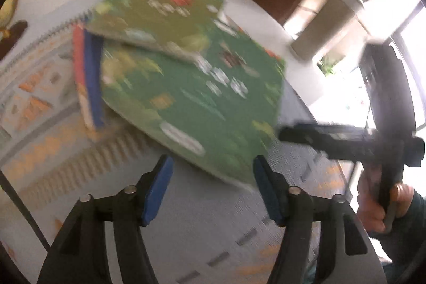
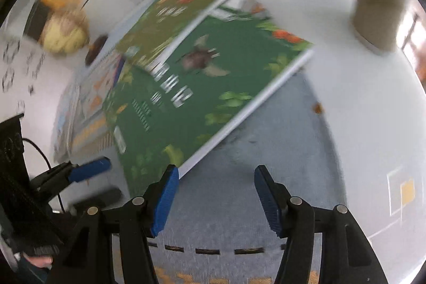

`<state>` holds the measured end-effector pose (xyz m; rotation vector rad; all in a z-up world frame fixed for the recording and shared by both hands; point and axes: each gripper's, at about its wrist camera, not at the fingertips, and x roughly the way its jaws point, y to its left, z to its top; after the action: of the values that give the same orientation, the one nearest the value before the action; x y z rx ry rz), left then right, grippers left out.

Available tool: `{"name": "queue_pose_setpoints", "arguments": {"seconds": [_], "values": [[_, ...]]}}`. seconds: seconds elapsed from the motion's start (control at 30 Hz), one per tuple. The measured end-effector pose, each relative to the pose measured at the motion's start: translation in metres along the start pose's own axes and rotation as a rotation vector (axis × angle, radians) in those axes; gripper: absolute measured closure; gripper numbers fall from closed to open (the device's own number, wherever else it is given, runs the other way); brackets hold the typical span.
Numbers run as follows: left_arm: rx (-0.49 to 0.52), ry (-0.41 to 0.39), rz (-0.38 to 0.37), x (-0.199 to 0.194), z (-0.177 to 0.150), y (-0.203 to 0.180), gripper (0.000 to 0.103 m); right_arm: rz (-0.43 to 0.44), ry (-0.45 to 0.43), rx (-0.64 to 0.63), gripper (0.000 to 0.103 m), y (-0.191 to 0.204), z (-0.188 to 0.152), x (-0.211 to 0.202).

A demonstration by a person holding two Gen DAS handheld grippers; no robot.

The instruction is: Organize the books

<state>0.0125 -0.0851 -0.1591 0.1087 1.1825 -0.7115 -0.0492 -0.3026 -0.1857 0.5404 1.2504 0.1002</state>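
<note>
A large green book lies on a pile, with a smaller olive-green book askew on top. Under them are a book with a blue and red spine and a spiral-bound patterned pad. My left gripper is open; the green book's near corner lies just past its blue pads, unpressed. My right gripper is also open, and the green book's other corner reaches its left pad. Each gripper shows in the other's view: the right gripper beside the book, the left gripper at the lower left.
The pile rests on a grey patterned mat on a white surface. A tan and brown box-like post stands at the back right. A yellow round toy sits at the back left. A hand holds the right gripper's handle.
</note>
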Motion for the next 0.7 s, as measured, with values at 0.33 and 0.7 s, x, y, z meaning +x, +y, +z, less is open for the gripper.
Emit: {"name": "queue_pose_setpoints", "arguments": {"seconds": [0.33,0.7], "values": [[-0.023,-0.021,-0.040,0.037,0.071,0.040,0.038,0.050,-0.022,0.101,0.043,-0.001,0.014,0.007],[0.030,-0.028,-0.003,0.049,0.070,0.033,0.027,0.020,-0.042,0.052,0.040,0.026,0.028,0.026]]}}
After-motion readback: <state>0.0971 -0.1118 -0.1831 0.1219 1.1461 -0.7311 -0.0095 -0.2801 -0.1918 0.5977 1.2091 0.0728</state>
